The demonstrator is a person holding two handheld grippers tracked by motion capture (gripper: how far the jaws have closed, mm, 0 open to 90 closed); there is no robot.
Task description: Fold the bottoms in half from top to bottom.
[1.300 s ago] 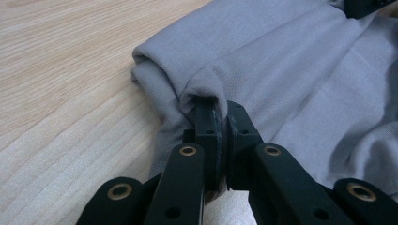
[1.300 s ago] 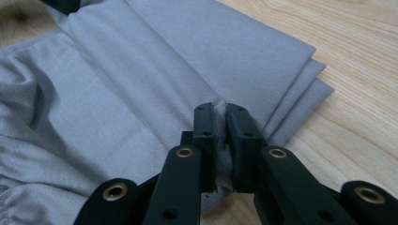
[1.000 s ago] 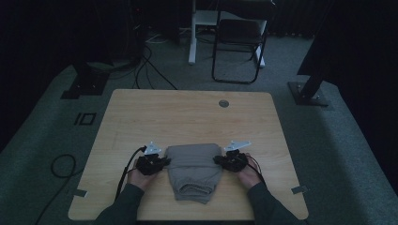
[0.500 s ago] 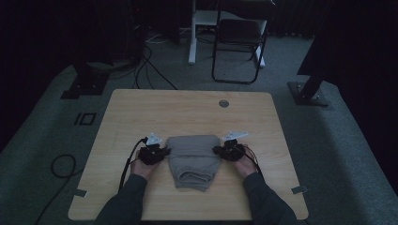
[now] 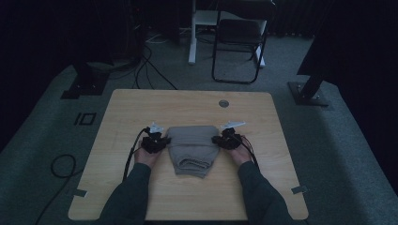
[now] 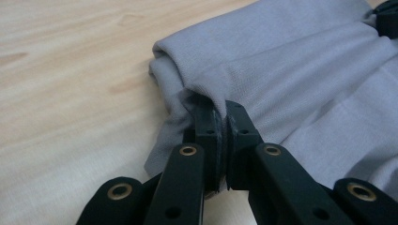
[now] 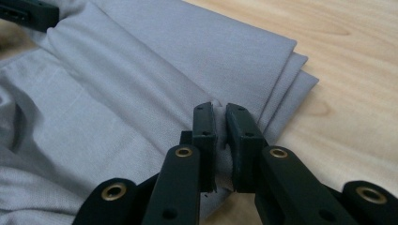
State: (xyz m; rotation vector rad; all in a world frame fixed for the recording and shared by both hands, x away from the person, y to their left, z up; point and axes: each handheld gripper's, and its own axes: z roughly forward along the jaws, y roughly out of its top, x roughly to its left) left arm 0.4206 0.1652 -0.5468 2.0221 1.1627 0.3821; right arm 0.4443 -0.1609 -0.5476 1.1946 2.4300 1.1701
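Observation:
A folded grey garment (image 5: 193,149) lies on the wooden table (image 5: 187,108), near the middle of its front half. My left gripper (image 5: 159,142) pinches the garment's left edge, and my right gripper (image 5: 219,140) pinches its right edge. In the left gripper view the black jaws are shut on a fold of the grey cloth (image 6: 281,75). Along the right gripper's jaws, the layered edge of the cloth (image 7: 155,79) is clamped between the pads. The other gripper's tip peeks in at the far corner of each gripper view.
A round grommet (image 5: 224,103) sits in the table near its far edge. Behind the table stand a folding chair (image 5: 239,40) and a white desk leg (image 5: 192,35). Black stand bases (image 5: 309,91) and cables (image 5: 61,164) lie on the carpet around it.
Both hands have slid the garment away from the person, toward the middle of the table. The grips have stayed the same.

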